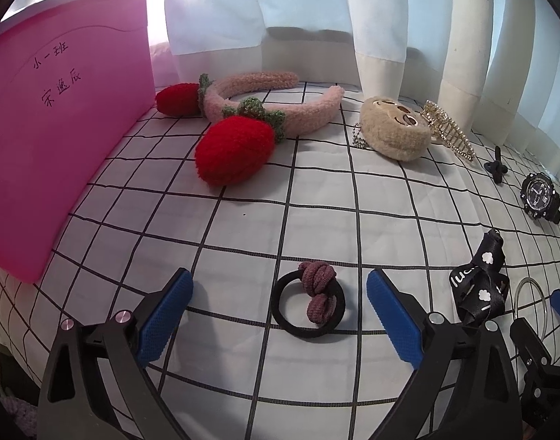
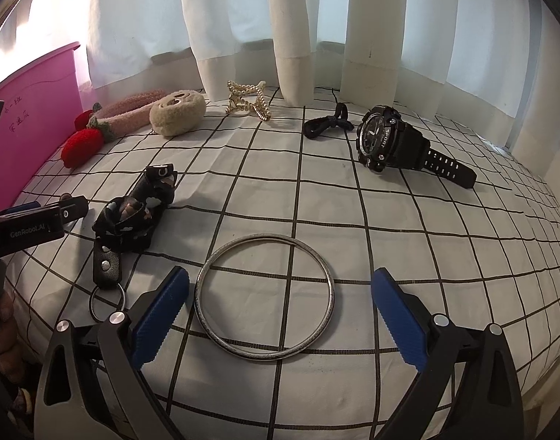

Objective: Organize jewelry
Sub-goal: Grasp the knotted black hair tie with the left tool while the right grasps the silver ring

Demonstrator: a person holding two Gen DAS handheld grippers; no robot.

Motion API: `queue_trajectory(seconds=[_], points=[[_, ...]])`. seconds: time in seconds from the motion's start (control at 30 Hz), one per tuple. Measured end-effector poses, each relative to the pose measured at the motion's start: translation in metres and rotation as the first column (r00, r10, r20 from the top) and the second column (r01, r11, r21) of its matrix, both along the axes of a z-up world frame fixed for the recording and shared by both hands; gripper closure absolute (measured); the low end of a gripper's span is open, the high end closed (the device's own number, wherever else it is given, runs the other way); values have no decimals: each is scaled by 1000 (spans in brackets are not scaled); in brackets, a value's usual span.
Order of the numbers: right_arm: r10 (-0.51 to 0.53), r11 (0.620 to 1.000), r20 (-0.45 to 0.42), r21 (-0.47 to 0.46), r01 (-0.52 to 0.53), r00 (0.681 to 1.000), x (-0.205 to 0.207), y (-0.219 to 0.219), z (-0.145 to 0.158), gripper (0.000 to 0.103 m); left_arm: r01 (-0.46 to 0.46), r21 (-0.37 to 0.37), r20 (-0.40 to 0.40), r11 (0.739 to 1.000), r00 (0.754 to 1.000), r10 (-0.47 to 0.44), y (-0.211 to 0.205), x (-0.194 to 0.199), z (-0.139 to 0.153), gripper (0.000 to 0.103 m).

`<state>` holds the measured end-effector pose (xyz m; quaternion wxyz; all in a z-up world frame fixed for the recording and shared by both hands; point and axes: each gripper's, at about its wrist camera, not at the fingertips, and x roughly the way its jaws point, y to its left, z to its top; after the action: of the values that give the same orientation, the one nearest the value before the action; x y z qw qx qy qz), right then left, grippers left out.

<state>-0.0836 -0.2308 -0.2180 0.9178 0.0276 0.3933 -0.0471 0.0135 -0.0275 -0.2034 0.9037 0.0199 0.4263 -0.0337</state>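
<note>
A black hair tie with a mauve knot (image 1: 318, 277) lies flat on the checked cloth (image 1: 316, 201). My left gripper (image 1: 280, 280) stands open around it, its blue pads clear of the band on both sides. A silver bangle (image 2: 265, 236) lies flat in front of my right gripper (image 2: 280, 274), which is open and wide; its left pad is close to the ring's edge, its right pad well apart. A black sport watch (image 2: 382, 139) rests further back on the right. Between the two grippers lies a black flower-print strap (image 2: 133, 212) with a key ring (image 2: 107, 302).
A pink box (image 1: 59, 128) stands at the left. At the back lie a pink strawberry headband (image 1: 272, 110), a beige plush face (image 1: 393, 132), a rhinestone hair claw (image 1: 448, 128) and a small black bow (image 2: 327, 124). White curtains (image 2: 287, 36) hang behind the cloth.
</note>
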Motion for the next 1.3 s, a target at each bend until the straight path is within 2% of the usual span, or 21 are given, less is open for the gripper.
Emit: queue_trajectory(seconds=[0.1, 0.2, 0.27, 0.3, 0.33, 0.37, 0.7, 0.87, 1.07, 1.3], points=[[4, 1000, 1, -1, -4, 1000, -1, 0, 0, 10, 39, 2, 14, 999, 999, -39, -5, -6, 2, 32], [8, 1000, -1, 3, -8, 1000, 0, 0, 1, 10, 59, -1, 19, 998, 998, -59, -9, -9, 4, 43], [28, 1000, 6, 2, -28, 1000, -1, 2, 3, 16, 70, -2, 24, 998, 997, -70, -11, -11, 5, 53], [43, 999, 11, 1, -44, 999, -2, 4, 5, 26, 77, -4, 26, 997, 997, -77, -12, -11, 5, 64], [46, 999, 10, -10, -46, 999, -2, 7, 6, 31, 85, -2, 28, 996, 996, -85, -13, -12, 6, 79], [42, 999, 9, -7, -42, 999, -1, 8, 7, 31, 93, -1, 27, 996, 995, -93, -14, -13, 6, 83], [33, 999, 12, 22, -33, 999, -3, 4, 10, 31, 69, -34, -18, 997, 997, -70, -7, -8, 10, 85], [28, 998, 16, 53, -29, 999, -7, -1, 19, 31, 69, -35, -3, 997, 998, -69, -4, -12, 21, 85], [33, 997, 21, 62, -34, 999, -12, -5, 40, 31, 72, -37, 10, 997, 997, -72, -5, -19, 47, 85], [48, 997, 26, 53, -49, 999, -16, -14, 75, 31, 73, -4, 33, 997, 997, -73, -1, -33, 94, 85]])
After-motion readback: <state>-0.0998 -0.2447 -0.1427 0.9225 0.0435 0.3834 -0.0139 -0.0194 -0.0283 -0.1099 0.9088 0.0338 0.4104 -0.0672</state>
